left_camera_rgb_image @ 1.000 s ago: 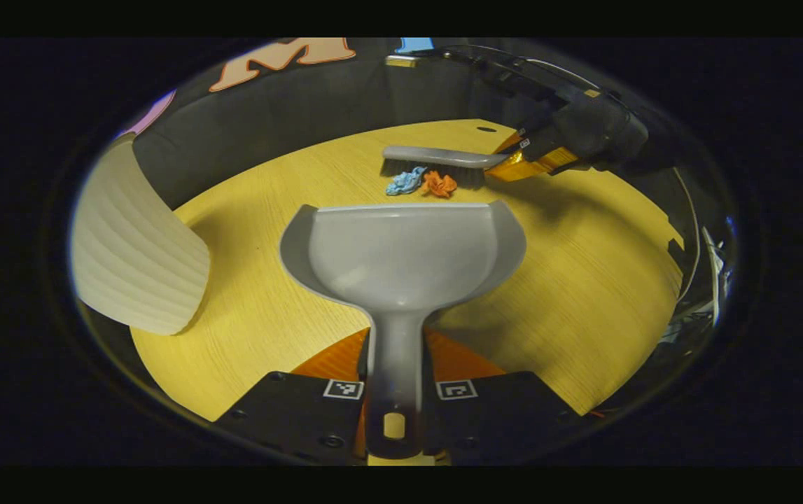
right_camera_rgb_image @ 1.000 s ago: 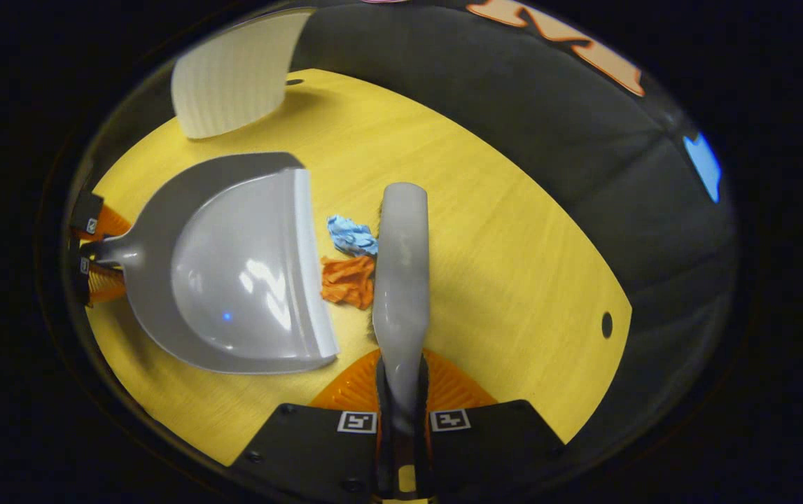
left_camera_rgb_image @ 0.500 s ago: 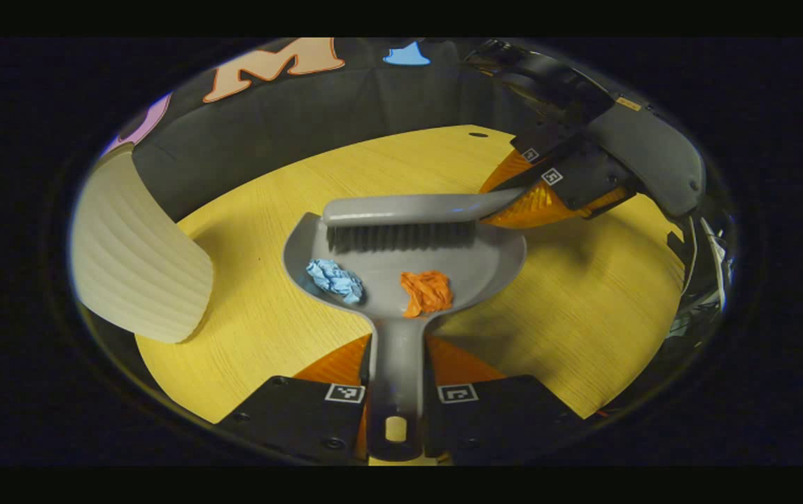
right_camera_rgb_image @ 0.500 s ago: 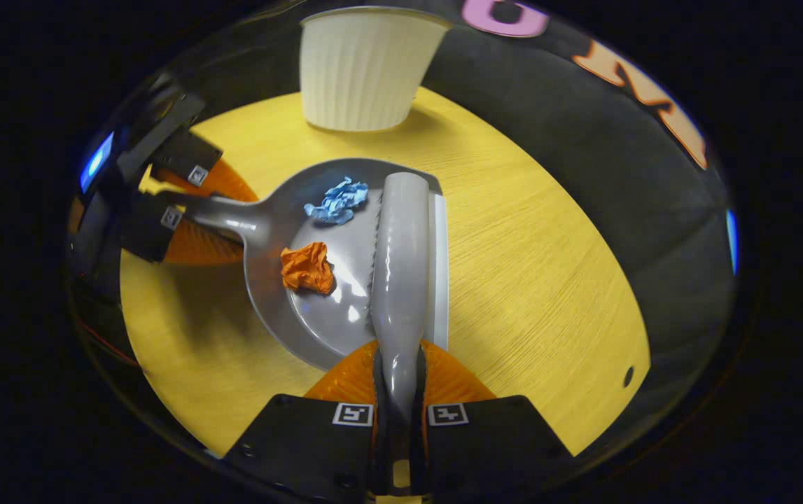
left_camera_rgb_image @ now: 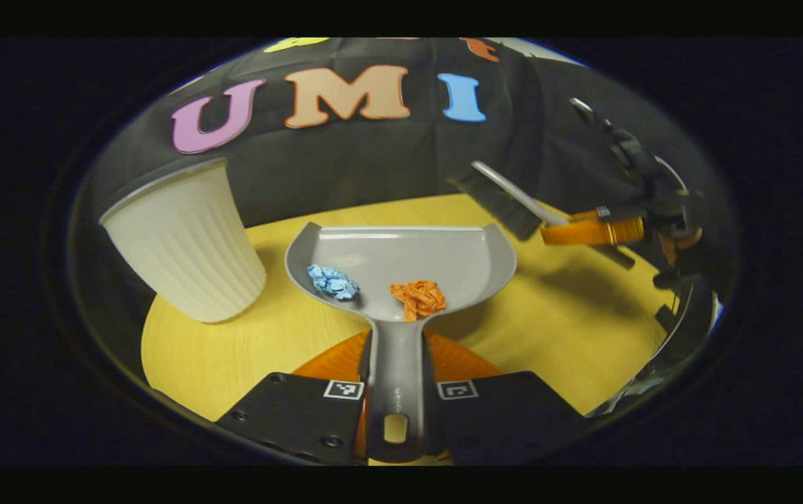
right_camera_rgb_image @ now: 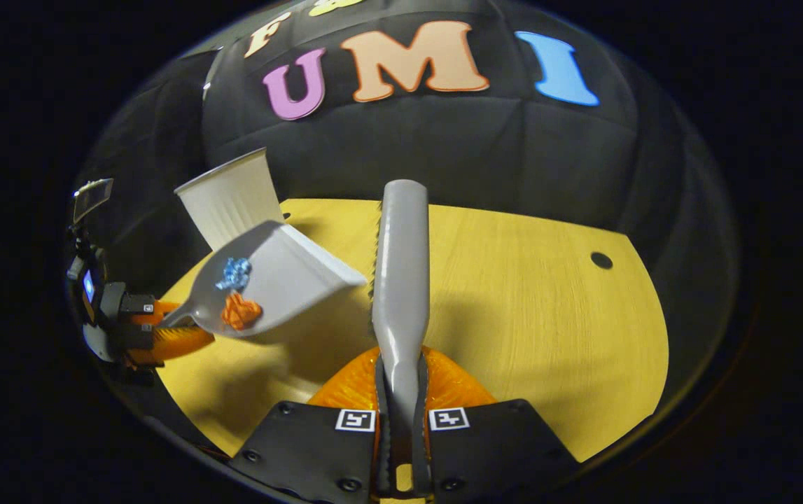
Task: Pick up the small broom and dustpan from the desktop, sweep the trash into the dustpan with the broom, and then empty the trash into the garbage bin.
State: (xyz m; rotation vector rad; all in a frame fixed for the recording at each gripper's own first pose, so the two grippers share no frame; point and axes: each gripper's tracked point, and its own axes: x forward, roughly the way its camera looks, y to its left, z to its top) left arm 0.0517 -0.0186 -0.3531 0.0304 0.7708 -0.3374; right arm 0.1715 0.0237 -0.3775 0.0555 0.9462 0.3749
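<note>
Gripping the grey dustpan (left_camera_rgb_image: 401,262) by its handle, the left hand-held gripper (left_camera_rgb_image: 397,392) is seen with both fingers pressed against the handle's sides, the pan lifted off the yellow tabletop (left_camera_rgb_image: 569,329) and tipped back toward the handle. Inside the pan a blue paper wad (left_camera_rgb_image: 332,281) and an orange paper wad (left_camera_rgb_image: 419,297) are lodged near the handle end, well back from the open front lip. A ribbed white garbage bin (left_camera_rgb_image: 184,241) stands just to the left of the dustpan, its rim level with the pan's lip or a little higher, and a narrow strip of tabletop is left between the two. In the right gripper view the dustpan (right_camera_rgb_image: 275,280) is seen tilted in the air in front of the garbage bin (right_camera_rgb_image: 229,196), with the left hand-held gripper (right_camera_rgb_image: 163,329) at its handle. The small broom (right_camera_rgb_image: 401,266) is clamped by its handle in the right hand-held gripper (right_camera_rgb_image: 401,406), bristles turned toward the dustpan and raised clear of the surface. To the right of the dustpan the tabletop (right_camera_rgb_image: 534,315) is open as far as its curved far edge, broken by one small dark hole (right_camera_rgb_image: 601,260). In the left gripper view the broom (left_camera_rgb_image: 506,199) is held off to the dustpan's right, well apart from it, by the right hand-held gripper (left_camera_rgb_image: 594,229).
</note>
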